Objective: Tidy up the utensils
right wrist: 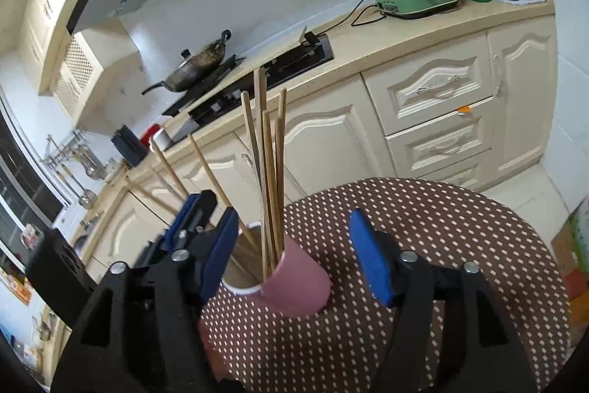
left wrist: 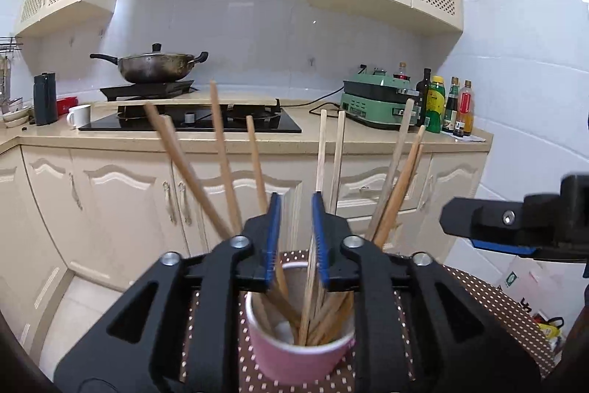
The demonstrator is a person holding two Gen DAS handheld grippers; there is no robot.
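A pink paper cup [left wrist: 298,352] stands on a round table under a brown dotted cloth [right wrist: 423,227]. Several wooden chopsticks [left wrist: 221,150] fan out of the cup. My left gripper [left wrist: 295,199] hovers just above the cup's mouth, open by a narrow gap. A couple of chopsticks rise through that gap, and the pads do not press on them. My right gripper [right wrist: 292,214] is open wide with the cup [right wrist: 298,279] low between its blue pads. The right pad stands clear of the cup wall. One right finger [left wrist: 478,220] shows at the right edge.
Behind the table runs a kitchen counter [left wrist: 331,135] with a gas hob [left wrist: 191,120], a wok [left wrist: 154,65], a white mug [left wrist: 79,116], a green appliance [left wrist: 379,102] and several bottles [left wrist: 447,105]. Cream cabinets [right wrist: 434,120] stand below. A cardboard box [right wrist: 574,245] sits at the right.
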